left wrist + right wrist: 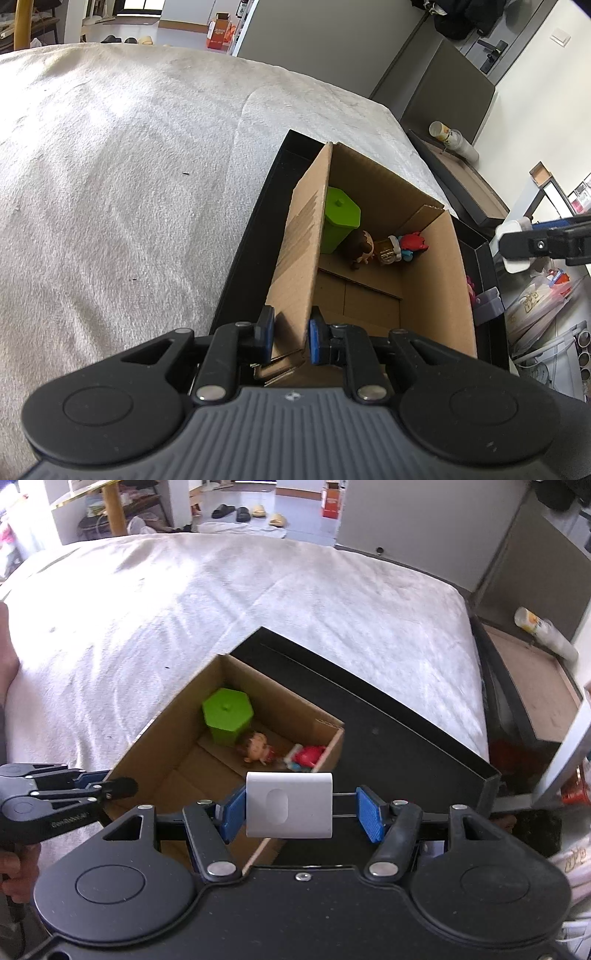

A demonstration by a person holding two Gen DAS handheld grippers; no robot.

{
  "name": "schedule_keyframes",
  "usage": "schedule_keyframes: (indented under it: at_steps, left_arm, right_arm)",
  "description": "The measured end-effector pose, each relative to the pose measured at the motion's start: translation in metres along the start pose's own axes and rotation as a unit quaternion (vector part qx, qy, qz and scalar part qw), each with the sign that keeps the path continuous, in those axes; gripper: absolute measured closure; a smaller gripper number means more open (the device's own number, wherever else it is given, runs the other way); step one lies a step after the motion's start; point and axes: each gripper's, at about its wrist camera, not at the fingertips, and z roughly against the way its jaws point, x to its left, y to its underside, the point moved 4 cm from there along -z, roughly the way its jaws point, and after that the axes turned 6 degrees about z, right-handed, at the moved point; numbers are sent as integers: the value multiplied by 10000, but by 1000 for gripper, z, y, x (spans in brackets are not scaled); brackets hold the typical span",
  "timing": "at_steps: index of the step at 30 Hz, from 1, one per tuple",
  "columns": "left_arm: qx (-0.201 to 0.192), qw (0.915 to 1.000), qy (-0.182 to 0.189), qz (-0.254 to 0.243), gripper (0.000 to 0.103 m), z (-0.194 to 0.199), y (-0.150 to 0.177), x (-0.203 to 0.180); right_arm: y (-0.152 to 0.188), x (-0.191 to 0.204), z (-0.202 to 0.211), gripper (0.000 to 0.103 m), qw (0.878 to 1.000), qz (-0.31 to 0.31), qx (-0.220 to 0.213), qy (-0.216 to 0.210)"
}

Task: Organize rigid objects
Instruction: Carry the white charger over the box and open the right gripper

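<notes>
The left gripper (291, 334) pinches the cardboard box's (295, 258) near-left wall. Inside, at the far end, stand a green hexagonal lidded container (340, 221) and small figurines (388, 249).

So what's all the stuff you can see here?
cardboard box: one, brown, standing in the black tray on the bed
black tray: one, black, on the white blanket
green lidded container: one, green, far corner inside the box
doll figure: one, brown-haired, lying beside the green container
red and blue toy: one, by the box's far wall
white block: one, white, between the right claw's pads, above the box's near edge
white blanket: one, covering the bed
left claw: one, black with blue pads, clamped on the box's wall
right claw: one, same colours, carrying the white block
</notes>
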Motion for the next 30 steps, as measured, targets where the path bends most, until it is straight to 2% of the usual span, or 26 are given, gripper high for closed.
schedule_keyframes:
  at_steps: [13,21,27,30]
  left_arm:
    - [46,10000,49,-28,85,0,2,-4]
    - [79,9999,83,12,85,0,3,-3]
    - [87,9999,81,27,85,0,3,-3]
    - [61,9999,83,33,86,1,3,-3]
  right_arm:
    - [-18,38,-33,42,9993,95,153,-318]
    - [-17,45,-55,42,9979,-298,353,-461]
    - [-26,44,-47,40,9936,-761,42,-837]
    - [-27,43,-45,40,9947,-680,24,-772]
